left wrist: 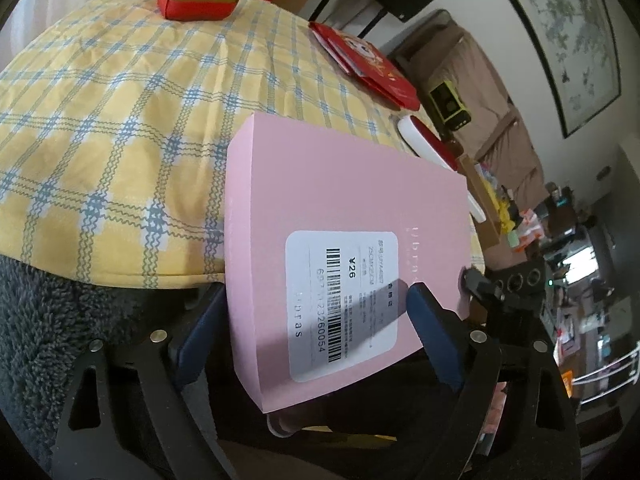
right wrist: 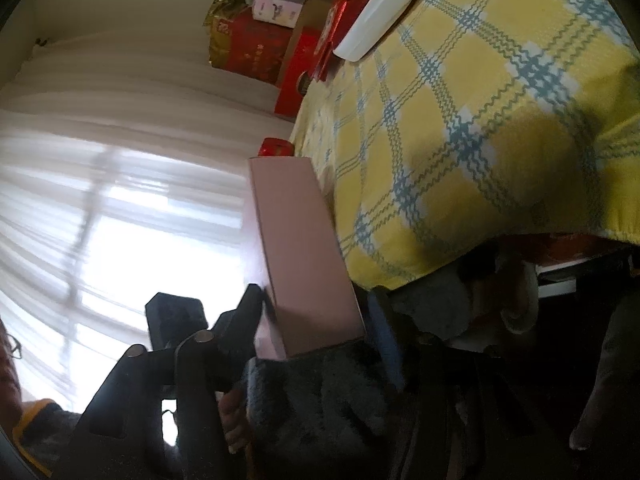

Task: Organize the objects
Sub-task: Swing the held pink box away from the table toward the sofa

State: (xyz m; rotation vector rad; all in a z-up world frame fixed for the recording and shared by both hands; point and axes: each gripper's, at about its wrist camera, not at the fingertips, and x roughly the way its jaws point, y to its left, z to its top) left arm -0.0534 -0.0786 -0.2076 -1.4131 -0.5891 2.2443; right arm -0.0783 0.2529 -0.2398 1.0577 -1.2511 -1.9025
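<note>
My left gripper (left wrist: pixel 316 328) has the pink box (left wrist: pixel 340 216) between its wide jaws, the blue pads at its two sides. My right gripper (right wrist: pixel 320 312) also has the box between its jaws, but I cannot tell if those pinch it. The box is smooth, flat card, so it could slip and fall past the soft checked cloth (left wrist: pixel 120 120) just ahead.

Black gripper frames (left wrist: pixel 316 344) with blue-padded fingers (left wrist: pixel 434 340) (silver screws), fuzzy grey sleeve (right wrist: pixel 320 408).
</note>
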